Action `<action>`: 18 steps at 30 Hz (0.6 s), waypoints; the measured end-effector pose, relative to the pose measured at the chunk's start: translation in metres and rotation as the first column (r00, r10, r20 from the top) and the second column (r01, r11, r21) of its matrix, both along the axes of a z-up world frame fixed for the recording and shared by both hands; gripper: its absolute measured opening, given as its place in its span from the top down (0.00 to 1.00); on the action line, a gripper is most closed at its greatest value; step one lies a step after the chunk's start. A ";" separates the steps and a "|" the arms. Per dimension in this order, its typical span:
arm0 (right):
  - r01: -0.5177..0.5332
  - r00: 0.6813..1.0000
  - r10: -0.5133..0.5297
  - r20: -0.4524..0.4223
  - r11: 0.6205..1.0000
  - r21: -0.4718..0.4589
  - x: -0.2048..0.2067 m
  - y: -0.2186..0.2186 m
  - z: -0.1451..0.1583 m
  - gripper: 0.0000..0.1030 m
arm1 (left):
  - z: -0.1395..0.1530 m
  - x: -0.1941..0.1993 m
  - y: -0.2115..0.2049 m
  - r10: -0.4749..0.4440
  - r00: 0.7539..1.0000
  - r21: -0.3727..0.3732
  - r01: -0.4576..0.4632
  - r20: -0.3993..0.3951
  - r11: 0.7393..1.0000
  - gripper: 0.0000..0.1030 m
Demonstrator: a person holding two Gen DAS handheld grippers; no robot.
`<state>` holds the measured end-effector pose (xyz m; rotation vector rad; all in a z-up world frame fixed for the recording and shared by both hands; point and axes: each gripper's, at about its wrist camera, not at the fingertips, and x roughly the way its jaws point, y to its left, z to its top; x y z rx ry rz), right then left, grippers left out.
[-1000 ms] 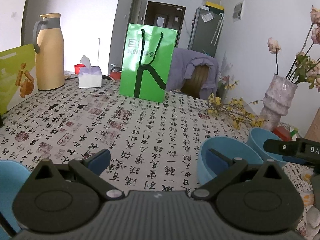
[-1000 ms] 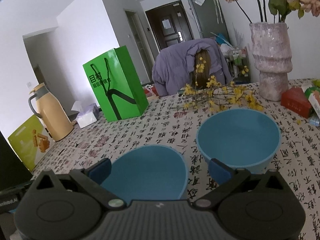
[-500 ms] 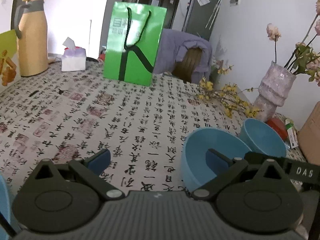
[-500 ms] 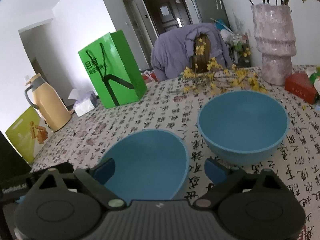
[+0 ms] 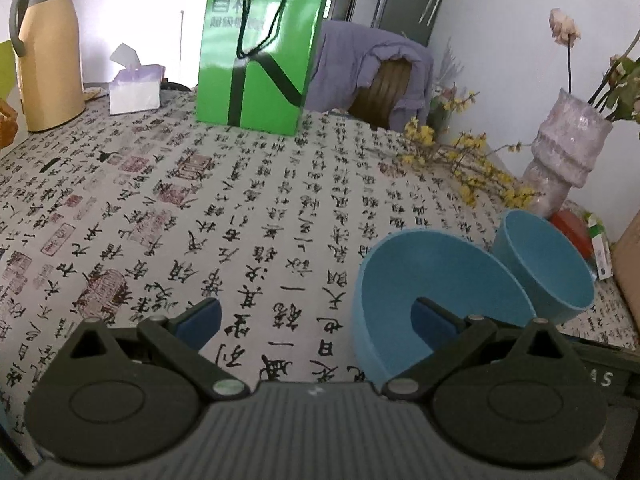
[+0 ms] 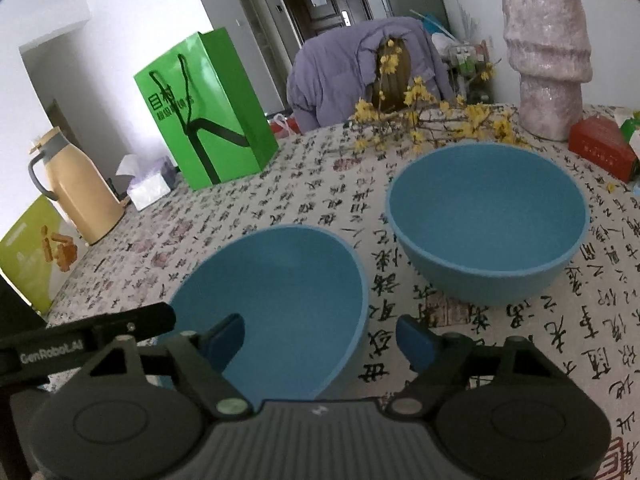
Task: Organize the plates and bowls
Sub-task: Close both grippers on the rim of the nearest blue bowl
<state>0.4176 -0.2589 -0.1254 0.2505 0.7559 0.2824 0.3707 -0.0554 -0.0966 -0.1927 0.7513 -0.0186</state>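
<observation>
Nearest us, our right gripper (image 6: 320, 340) straddles the near wall of the closer matte blue round bowl (image 6: 288, 280): one of its blue-padded fingers (image 6: 224, 338) sits inside the bowl at seven o'clock, the other outside the rim at five o'clock. The jaws are closing, the bowl wall between them, pads not yet pressing it.

Our left gripper (image 5: 316, 320) has its fingers spread wide and released; the right finger reaches over that same bowl's rim at four o'clock, the left hangs over the calligraphy-printed cloth of the worktop (image 5: 240, 208).

Just beyond, at two o'clock in the right view, we see a second blue round bowl (image 6: 488, 224) standing upright, near the first but apart.

Farther back lie yellow flowering twigs (image 6: 432, 120), then a mottled pink stepped vase (image 6: 548, 52) at one o'clock, a glossy green paper bag (image 6: 208, 108) at eleven, and a tan thermos jug (image 6: 76, 196) at ten.
</observation>
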 end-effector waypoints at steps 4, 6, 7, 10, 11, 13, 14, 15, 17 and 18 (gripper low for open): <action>-0.005 1.000 0.005 -0.028 1.000 -0.005 0.003 0.002 -0.007 0.38 | -0.005 0.004 -0.007 -0.008 1.000 0.011 0.008 -0.008 1.000 0.00; -0.005 0.999 0.005 -0.040 1.000 0.000 0.005 0.003 -0.010 0.44 | -0.007 0.005 -0.010 -0.014 1.000 0.012 0.014 -0.013 1.000 0.04; -0.005 0.999 0.005 -0.044 1.000 0.002 0.005 0.003 -0.011 0.47 | -0.008 0.006 -0.012 -0.016 1.000 0.014 0.016 -0.018 1.000 0.05; 0.000 0.999 0.000 -0.054 1.000 0.003 0.007 0.003 -0.013 0.57 | -0.011 0.008 -0.016 -0.017 1.000 0.025 0.018 -0.025 1.000 0.13; 0.000 0.998 0.000 -0.056 1.000 0.001 0.007 0.004 -0.014 0.59 | -0.012 0.009 -0.018 -0.016 0.999 0.029 0.017 -0.027 0.999 0.17; 0.006 0.998 -0.007 -0.056 1.000 -0.009 0.008 0.005 -0.015 0.62 | -0.015 0.010 -0.020 -0.017 0.999 0.032 0.018 -0.036 0.999 0.23; 0.005 0.998 -0.006 -0.057 1.000 -0.012 0.008 0.006 -0.016 0.62 | -0.016 0.010 -0.020 -0.017 0.999 0.030 0.018 -0.040 0.999 0.24; 0.004 0.998 -0.004 -0.059 1.000 -0.015 0.009 0.006 -0.016 0.63 | -0.018 0.010 -0.021 -0.018 0.999 0.031 0.020 -0.042 0.999 0.28; 0.003 0.998 -0.004 -0.070 1.000 -0.016 0.010 0.006 -0.018 0.64 | -0.019 0.010 -0.023 -0.023 0.999 0.039 0.025 -0.048 0.999 0.38; 0.002 0.997 -0.004 -0.077 1.000 -0.014 0.011 0.006 -0.019 0.65 | -0.020 0.010 -0.024 -0.029 0.998 0.040 0.032 -0.053 0.999 0.44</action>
